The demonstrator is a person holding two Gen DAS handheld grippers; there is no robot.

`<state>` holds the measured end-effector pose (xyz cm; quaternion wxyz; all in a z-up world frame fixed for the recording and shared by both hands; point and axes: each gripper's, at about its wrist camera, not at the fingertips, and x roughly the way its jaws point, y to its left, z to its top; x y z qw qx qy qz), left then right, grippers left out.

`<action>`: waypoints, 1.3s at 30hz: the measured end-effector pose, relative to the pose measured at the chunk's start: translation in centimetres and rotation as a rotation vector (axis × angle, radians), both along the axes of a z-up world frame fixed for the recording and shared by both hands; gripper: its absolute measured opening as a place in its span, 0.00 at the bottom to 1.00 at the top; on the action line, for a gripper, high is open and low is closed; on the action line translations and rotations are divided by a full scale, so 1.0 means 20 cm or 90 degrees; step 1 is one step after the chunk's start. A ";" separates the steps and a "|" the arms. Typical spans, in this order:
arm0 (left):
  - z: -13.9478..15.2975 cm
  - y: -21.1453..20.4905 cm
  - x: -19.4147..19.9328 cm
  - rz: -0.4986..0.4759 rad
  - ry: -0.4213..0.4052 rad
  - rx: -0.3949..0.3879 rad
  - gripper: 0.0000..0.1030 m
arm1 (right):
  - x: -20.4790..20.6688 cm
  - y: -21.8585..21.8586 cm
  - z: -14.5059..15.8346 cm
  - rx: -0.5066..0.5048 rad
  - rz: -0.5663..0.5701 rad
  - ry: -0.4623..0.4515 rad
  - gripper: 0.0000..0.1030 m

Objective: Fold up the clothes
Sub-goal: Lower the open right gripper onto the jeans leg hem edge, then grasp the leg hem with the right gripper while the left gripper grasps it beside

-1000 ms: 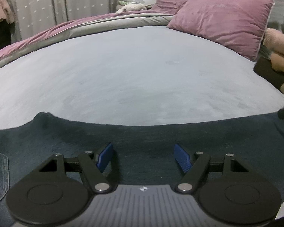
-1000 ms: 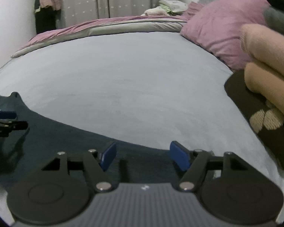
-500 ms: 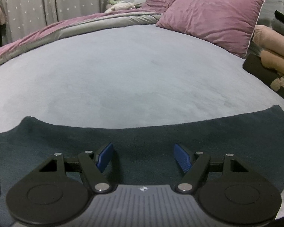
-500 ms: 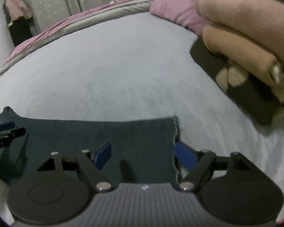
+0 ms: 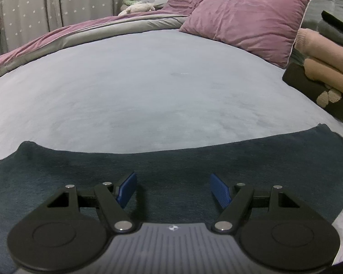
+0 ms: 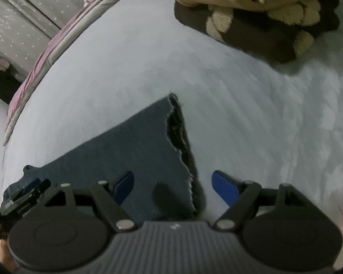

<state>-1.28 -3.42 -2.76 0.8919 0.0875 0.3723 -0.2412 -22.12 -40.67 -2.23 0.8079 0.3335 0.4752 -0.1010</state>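
Note:
Dark blue jeans point(image 5: 171, 159) lie flat across the near part of the grey bed cover point(image 5: 148, 80). My left gripper point(image 5: 172, 187) hovers over the middle of the denim, open, nothing between its blue pads. My right gripper point(image 6: 173, 182) is tilted over the leg end of the jeans point(image 6: 137, 141), also open. The frayed hem point(image 6: 183, 141) runs under the gap between its fingers, closer to the right one. The pads are not pressing the cloth. In the right wrist view the left gripper's fingertips point(image 6: 32, 187) show at the lower left, over the denim.
A stack of folded clothes point(image 5: 327, 73), peach knits on a brown patterned one, sits at the right of the bed point(image 6: 251, 18). A pink pillow point(image 5: 244, 18) lies at the head. A pink and grey duvet point(image 5: 80, 29) edges the far side, with curtains point(image 5: 57, 0) behind.
My right gripper slid right along the jeans to the frayed hem, rolled, and its jaws widened a little. The left gripper stayed nearly in place, still open.

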 end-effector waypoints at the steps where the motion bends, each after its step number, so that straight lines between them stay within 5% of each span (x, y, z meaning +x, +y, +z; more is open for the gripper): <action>1: 0.00 0.00 -0.01 -0.002 -0.001 0.003 0.69 | -0.01 0.00 -0.01 0.002 0.001 0.004 0.76; 10: 0.00 -0.01 -0.04 -0.013 -0.004 0.013 0.69 | -0.01 0.08 -0.07 -0.030 -0.005 0.026 0.73; 18: 0.02 -0.02 -0.07 -0.023 0.004 -0.004 0.69 | -0.02 0.16 -0.04 -0.062 0.004 0.020 0.43; 20: 0.02 -0.01 -0.06 -0.026 0.033 -0.034 0.69 | -0.02 0.16 -0.03 -0.054 0.007 0.010 0.29; 23: 0.02 0.01 -0.03 -0.026 0.092 -0.099 0.69 | -0.01 0.18 0.02 -0.057 0.006 -0.017 0.23; 39: -0.01 0.05 0.04 -0.048 0.286 -0.419 0.63 | 0.12 0.63 0.41 -0.186 0.157 -0.163 0.19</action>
